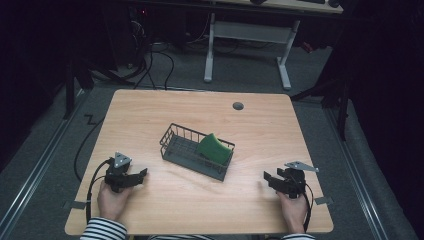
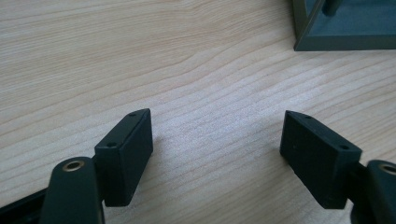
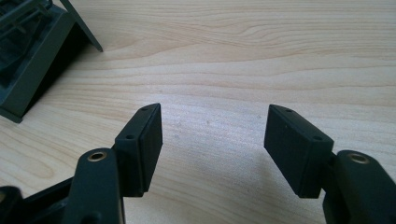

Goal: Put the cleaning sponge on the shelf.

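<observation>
1. Centrally, a green sponge (image 1: 215,148) leans inside the wire basket (image 1: 176,145) on the table (image 1: 150,110), apparently tilted.
2. Left gripper (image 1: 136,176) rests near-left, jaws apart, empty.
3. Right gripper (image 1: 272,179) rests near-right, jaws likewise apart.

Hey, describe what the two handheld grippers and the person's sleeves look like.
Both grippers are black. The left gripper and the right gripper each carry a grey three-cornered plate on top and trail a black cable. In the gripper views the fingers are flat rectangular black blocks with small screw holes, mounted on arms with a brass-coloured rivet. The sleeves are striped black and white.
</observation>
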Tool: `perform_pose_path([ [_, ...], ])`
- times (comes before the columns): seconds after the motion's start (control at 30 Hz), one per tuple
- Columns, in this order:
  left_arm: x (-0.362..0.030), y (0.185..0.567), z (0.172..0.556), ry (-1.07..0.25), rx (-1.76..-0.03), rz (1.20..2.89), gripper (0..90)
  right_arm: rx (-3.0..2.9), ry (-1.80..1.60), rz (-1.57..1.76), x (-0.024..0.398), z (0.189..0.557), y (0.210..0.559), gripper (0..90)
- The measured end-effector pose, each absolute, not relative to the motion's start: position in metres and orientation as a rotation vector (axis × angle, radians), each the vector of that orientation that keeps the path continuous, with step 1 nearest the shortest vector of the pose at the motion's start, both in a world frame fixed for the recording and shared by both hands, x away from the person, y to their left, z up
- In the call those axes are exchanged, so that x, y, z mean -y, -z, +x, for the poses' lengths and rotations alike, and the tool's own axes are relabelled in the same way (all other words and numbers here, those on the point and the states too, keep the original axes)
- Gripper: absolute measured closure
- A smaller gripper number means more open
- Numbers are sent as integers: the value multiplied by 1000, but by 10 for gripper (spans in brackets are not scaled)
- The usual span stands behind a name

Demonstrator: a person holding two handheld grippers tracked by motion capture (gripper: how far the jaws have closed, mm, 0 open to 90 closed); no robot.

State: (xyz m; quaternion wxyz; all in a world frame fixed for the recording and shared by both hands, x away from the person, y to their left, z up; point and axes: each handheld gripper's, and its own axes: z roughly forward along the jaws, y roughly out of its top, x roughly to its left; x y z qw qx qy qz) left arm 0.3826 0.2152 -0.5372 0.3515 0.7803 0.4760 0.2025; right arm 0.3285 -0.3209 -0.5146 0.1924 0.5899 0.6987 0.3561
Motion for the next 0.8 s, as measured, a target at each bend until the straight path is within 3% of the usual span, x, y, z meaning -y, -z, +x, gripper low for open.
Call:
perform_pose_path([
  [0.8, -215, 537, 383, -523, -1232, 2022, 260, -1985, -838, 1524, 302, 333, 531, 343],
])
